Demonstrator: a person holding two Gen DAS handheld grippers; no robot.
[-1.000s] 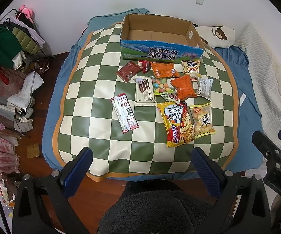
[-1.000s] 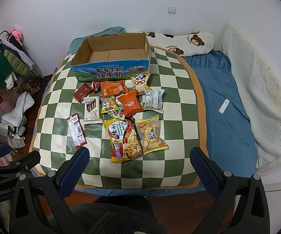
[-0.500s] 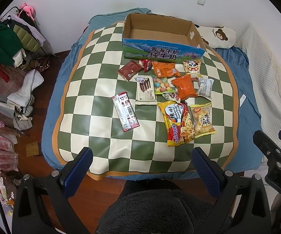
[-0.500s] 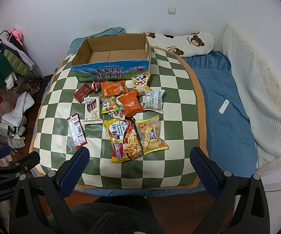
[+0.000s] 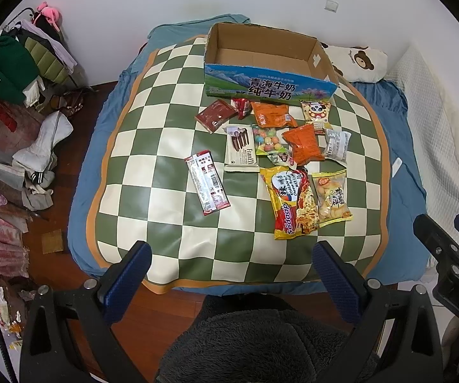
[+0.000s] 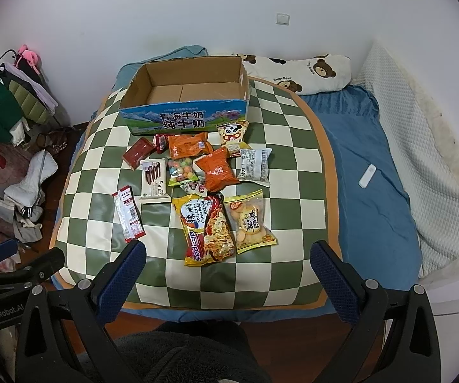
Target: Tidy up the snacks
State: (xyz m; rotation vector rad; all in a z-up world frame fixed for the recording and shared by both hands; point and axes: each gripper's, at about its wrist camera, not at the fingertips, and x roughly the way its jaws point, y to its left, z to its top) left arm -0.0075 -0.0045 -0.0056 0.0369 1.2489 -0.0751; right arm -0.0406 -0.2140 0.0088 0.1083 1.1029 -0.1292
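Right wrist view: both grippers, left gripper [image 5: 229, 274] and right gripper [image 6: 227, 269], hover wide open, empty; the noodle packet [image 6: 207, 228], probably light, crinkly and slippery, should be pinched at a flat sealed edge.

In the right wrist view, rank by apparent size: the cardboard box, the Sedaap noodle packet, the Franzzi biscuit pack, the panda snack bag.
1. cardboard box
2. Sedaap noodle packet
3. Franzzi biscuit pack
4. panda snack bag

The noodle packet lies nearer the camera, which flatters it.
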